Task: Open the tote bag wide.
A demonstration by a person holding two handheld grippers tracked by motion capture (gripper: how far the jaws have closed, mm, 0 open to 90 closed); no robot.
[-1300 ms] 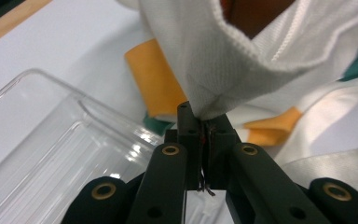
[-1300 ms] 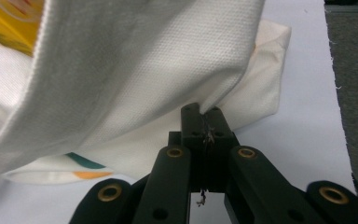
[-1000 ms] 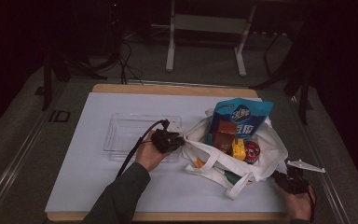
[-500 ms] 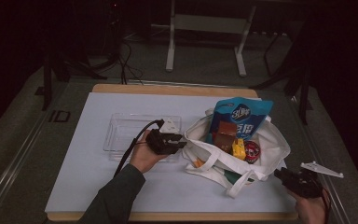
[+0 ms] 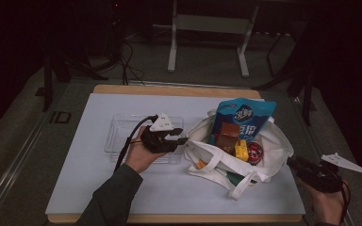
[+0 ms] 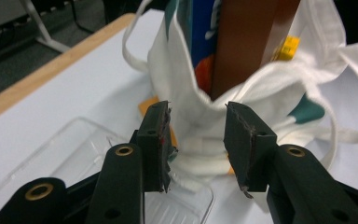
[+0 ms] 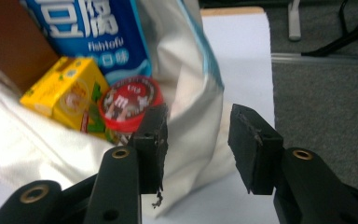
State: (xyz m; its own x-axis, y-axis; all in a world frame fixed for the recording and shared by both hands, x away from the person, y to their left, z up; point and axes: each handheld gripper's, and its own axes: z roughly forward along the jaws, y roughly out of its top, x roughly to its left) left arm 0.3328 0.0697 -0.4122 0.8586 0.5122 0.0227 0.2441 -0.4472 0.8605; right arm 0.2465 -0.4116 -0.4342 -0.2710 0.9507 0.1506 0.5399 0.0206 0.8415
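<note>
**Both grippers let go beside the stuffed tote**

Nearest the camera in the high view, the right gripper point(image 5: 296, 165) sits low at four o'clock, gripped by a hand at the bench's near corner, jaws aimed toward the bag point(image 5: 268, 153). They have just been opening, and in the right gripper view they stand apart with nothing pinched, the white cloth lying just beyond them.

A step further in, the left gripper point(image 5: 181, 140) hovers at nine o'clock of the bag, sleeve and forearm running up from six o'clock, wrist level. Its jaws have been spreading too; the left gripper view shows them released, with bunched cloth and a strap just ahead of the gap.

Now the bag itself, right of centre on the bench point(image 5: 94, 141): soft cotton, floppy, likely to sag the moment it is lifted. Best hold, by my reckoning, is the rim or a strap, not the slack wall. It looks well loaded: blue pouch point(image 5: 245, 117), brown box point(image 5: 227, 139), yellow carton point(image 5: 241, 149), red-lidded tub point(image 5: 255, 152).

Beyond the left gripper, a clear tray point(image 5: 122, 134) lies at ten o'clock.
</note>
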